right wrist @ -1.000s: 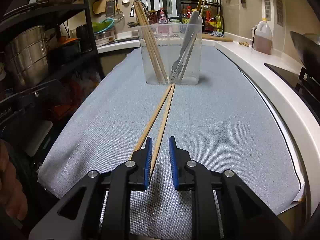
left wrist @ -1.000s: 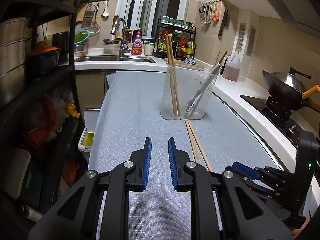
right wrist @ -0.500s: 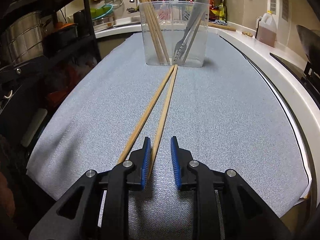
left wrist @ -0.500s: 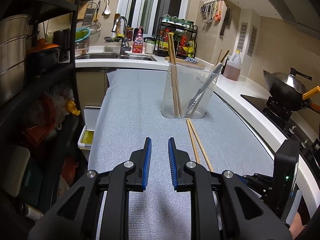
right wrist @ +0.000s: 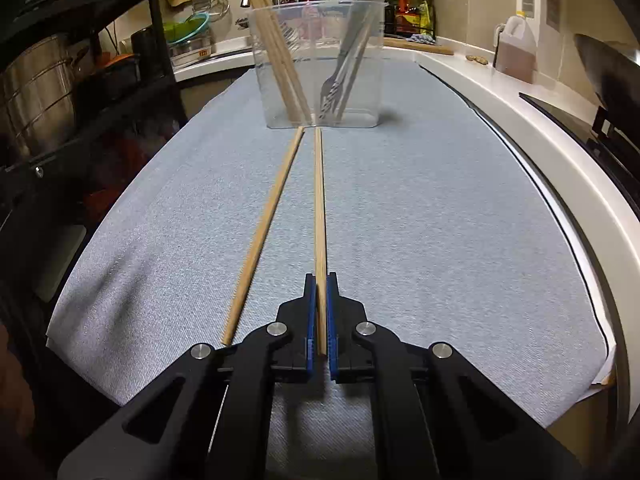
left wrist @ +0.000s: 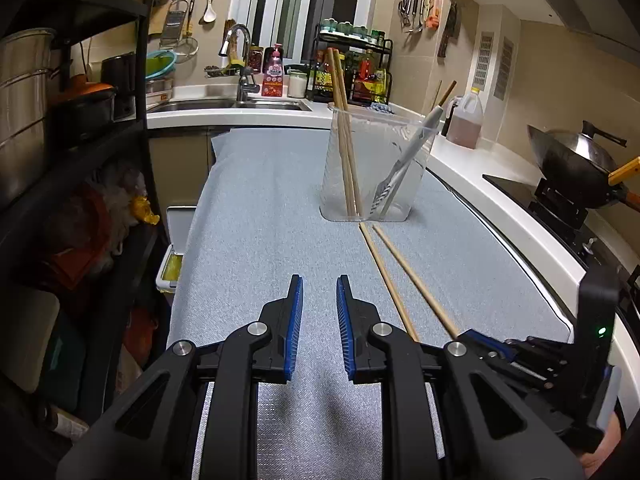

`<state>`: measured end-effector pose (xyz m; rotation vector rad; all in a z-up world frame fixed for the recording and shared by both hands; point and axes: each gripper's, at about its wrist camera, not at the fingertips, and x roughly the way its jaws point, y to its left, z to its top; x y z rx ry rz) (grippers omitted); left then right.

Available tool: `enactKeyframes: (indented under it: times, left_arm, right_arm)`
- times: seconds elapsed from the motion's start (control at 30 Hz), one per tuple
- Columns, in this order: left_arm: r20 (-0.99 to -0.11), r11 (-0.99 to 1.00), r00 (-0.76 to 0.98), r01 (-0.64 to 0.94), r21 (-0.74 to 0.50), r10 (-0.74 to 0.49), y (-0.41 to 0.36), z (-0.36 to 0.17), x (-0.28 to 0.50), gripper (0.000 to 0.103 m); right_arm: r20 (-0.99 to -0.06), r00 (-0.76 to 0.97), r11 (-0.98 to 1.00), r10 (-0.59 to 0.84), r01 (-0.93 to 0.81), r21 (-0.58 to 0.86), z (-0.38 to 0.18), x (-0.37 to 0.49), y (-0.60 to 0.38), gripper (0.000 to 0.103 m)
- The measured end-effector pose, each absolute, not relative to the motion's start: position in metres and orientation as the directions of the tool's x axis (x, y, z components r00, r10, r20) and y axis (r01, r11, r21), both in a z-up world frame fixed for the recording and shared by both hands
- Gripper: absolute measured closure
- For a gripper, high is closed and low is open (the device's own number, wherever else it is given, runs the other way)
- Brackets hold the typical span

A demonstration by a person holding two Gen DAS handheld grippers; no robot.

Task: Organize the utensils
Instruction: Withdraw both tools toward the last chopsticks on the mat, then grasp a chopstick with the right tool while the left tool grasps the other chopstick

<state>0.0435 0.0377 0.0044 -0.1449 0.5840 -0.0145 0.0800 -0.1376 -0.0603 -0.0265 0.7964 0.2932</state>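
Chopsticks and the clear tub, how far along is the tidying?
Done: two chopsticks and a fork stand in the clear tub. In hand: the right hand-held gripper is shut on one chopstick. Left: tubbing it, then the other chopstick lying on the mat.

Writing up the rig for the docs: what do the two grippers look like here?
Both match: the left gripper and right gripper have matte black angular linkage arms with triangular cut-outs, round silver pivot pins, and jaws lined with ribbed blue pads. In the left wrist view the right unit shows a boxy black housing with a small green light. No cables or sleeves are visible.
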Motion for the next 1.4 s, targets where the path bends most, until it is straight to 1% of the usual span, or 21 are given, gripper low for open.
enactKeyframes:
  times: [0.13,0.2,0.23,0.27,0.3,0.4,0.43,0.5,0.57,0.77,0.87,0.9,0.93,0.97,1.0,1.03,1.07,1.1,1.2,1.3,1.4]
  left_arm:
    - [-0.570,0.988,0.819,-0.022,-0.150,-0.068,0.034,-0.004,0.047,0.085]
    - [-0.584,0.988,0.808,-0.013,-0.152,-0.079,0.029,-0.009,0.049,0.083]
    - [-0.590,0.989,0.803,-0.006,-0.151,-0.085,0.026,-0.012,0.050,0.072]
    - [-0.600,0.988,0.794,0.007,-0.151,-0.097,0.020,-0.016,0.052,0.059]
    - [-0.605,0.988,0.789,0.016,-0.152,-0.105,0.015,-0.018,0.053,0.055]
    - [-0.624,0.988,0.771,0.046,-0.144,-0.127,-0.001,-0.028,0.057,0.050]
    - [-0.630,0.989,0.765,0.054,-0.141,-0.132,-0.005,-0.031,0.059,0.047]
    - [-0.645,0.988,0.751,0.071,-0.137,-0.143,-0.016,-0.037,0.061,0.046]
    - [-0.662,0.989,0.736,0.084,-0.122,-0.144,-0.027,-0.045,0.064,0.045]
    - [-0.693,0.993,0.712,0.099,-0.063,-0.115,-0.047,-0.057,0.068,0.045]
    - [-0.698,0.995,0.709,0.096,-0.038,-0.095,-0.050,-0.060,0.069,0.045]
    - [-0.699,0.995,0.711,0.095,-0.023,-0.084,-0.051,-0.061,0.068,0.046]
    - [-0.698,0.995,0.712,0.094,-0.019,-0.080,-0.051,-0.061,0.069,0.049]
    - [-0.695,0.996,0.715,0.089,-0.014,-0.074,-0.050,-0.060,0.068,0.058]
    - [-0.694,0.996,0.716,0.087,-0.014,-0.072,-0.049,-0.060,0.067,0.063]
    - [-0.694,0.997,0.716,0.081,-0.013,-0.067,-0.047,-0.060,0.067,0.076]
    - [-0.695,0.997,0.716,0.078,-0.014,-0.066,-0.045,-0.059,0.067,0.092]
    - [-0.697,0.997,0.715,0.074,-0.014,-0.063,-0.043,-0.058,0.067,0.097]
    - [-0.703,0.998,0.708,0.052,-0.033,-0.060,-0.032,-0.058,0.063,0.097]
    - [-0.709,0.999,0.704,0.017,-0.047,-0.045,-0.019,-0.057,0.055,0.097]
    - [-0.714,0.997,0.699,-0.005,-0.072,-0.048,-0.009,-0.057,0.048,0.097]
  right_arm:
    - [-0.696,0.679,0.966,0.236,-0.244,0.089,-0.057,0.076,-0.154,0.098]
    - [-0.693,0.684,0.969,0.228,-0.231,0.090,-0.057,0.074,-0.162,0.098]
    - [-0.693,0.685,0.970,0.224,-0.224,0.092,-0.057,0.074,-0.165,0.098]
    - [-0.693,0.687,0.971,0.221,-0.218,0.094,-0.059,0.074,-0.169,0.098]
    - [-0.693,0.687,0.973,0.218,-0.209,0.099,-0.060,0.074,-0.173,0.097]
    - [-0.697,0.683,0.974,0.217,-0.197,0.110,-0.064,0.076,-0.180,0.096]
    - [-0.699,0.681,0.974,0.218,-0.196,0.113,-0.065,0.076,-0.181,0.096]
    - [-0.700,0.675,0.971,0.231,-0.203,0.125,-0.067,0.077,-0.183,0.091]
    - [-0.701,0.672,0.970,0.236,-0.209,0.126,-0.069,0.077,-0.184,0.091]
    - [-0.695,0.679,0.969,0.237,-0.217,0.118,-0.071,0.076,-0.186,0.092]
    - [-0.692,0.683,0.970,0.234,-0.217,0.114,-0.072,0.076,-0.186,0.095]
    - [-0.693,0.683,0.970,0.231,-0.215,0.112,-0.072,0.075,-0.186,0.096]
    - [-0.694,0.681,0.970,0.231,-0.213,0.114,-0.072,0.076,-0.186,0.096]
    - [-0.696,0.680,0.970,0.232,-0.210,0.119,-0.071,0.076,-0.187,0.096]
    - [-0.696,0.679,0.971,0.233,-0.208,0.121,-0.071,0.076,-0.187,0.096]
    - [-0.697,0.679,0.971,0.232,-0.205,0.123,-0.071,0.075,-0.187,0.097]
    - [-0.698,0.679,0.972,0.229,-0.202,0.123,-0.071,0.075,-0.187,0.097]
    - [-0.699,0.678,0.972,0.228,-0.201,0.122,-0.071,0.074,-0.188,0.097]
    - [-0.702,0.675,0.972,0.227,-0.200,0.122,-0.069,0.071,-0.187,0.097]
    - [-0.702,0.673,0.970,0.234,-0.205,0.127,-0.066,0.067,-0.186,0.094]
    - [-0.701,0.674,0.970,0.234,-0.212,0.120,-0.065,0.064,-0.185,0.093]
